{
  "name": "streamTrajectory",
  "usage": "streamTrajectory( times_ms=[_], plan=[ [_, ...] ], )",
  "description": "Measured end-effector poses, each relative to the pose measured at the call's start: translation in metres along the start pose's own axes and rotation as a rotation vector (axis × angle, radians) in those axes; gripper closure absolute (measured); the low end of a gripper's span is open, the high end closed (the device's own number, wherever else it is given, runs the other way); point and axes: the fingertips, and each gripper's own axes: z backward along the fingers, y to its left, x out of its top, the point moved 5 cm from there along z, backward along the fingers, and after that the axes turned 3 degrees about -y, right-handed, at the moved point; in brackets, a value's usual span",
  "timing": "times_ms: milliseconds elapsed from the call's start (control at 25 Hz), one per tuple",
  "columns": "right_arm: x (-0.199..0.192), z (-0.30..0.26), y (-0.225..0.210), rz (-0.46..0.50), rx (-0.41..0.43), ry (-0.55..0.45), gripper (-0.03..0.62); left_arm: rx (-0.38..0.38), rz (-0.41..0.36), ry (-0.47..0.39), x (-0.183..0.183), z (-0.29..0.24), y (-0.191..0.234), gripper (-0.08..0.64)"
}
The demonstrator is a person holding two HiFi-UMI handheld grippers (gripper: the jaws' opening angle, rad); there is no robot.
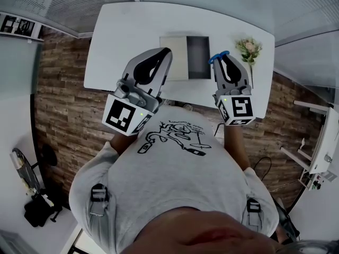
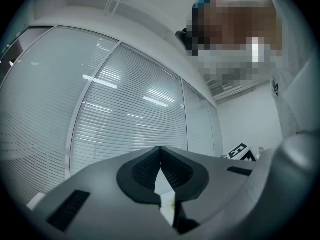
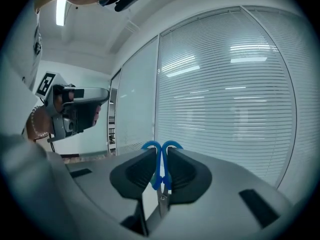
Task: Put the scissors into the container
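Note:
My right gripper (image 1: 222,58) is shut on the scissors, whose blue handle loops (image 1: 217,57) stick out past the fingertips. In the right gripper view the blue handles (image 3: 161,156) sit clamped between the dark pads, blades pointing back toward the camera. The container (image 1: 197,57), a shallow box with a dark grey inside next to a pale beige panel, lies on the white table (image 1: 122,36) beyond both grippers. My left gripper (image 1: 166,53) is raised at the left, its jaws (image 2: 160,151) closed tip to tip with nothing between them. Both grippers are held near the person's chest.
A small bunch of flowers (image 1: 248,49) lies on the table right of the container. Wood-pattern floor (image 1: 63,99) surrounds the table. Both gripper views face glass walls with blinds (image 3: 230,94); the left gripper (image 3: 75,109) shows at the left of the right gripper view.

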Motion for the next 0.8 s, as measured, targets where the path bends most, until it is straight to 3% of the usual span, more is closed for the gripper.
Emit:
streamTrajectory(
  times_ms=[800],
  plan=[
    [-0.089,-0.048,-0.011,-0.059,0.018,0.170,0.512,0.021,-0.006,-0.001,-0.001,-0.003,0.005,0.540]
  ],
)
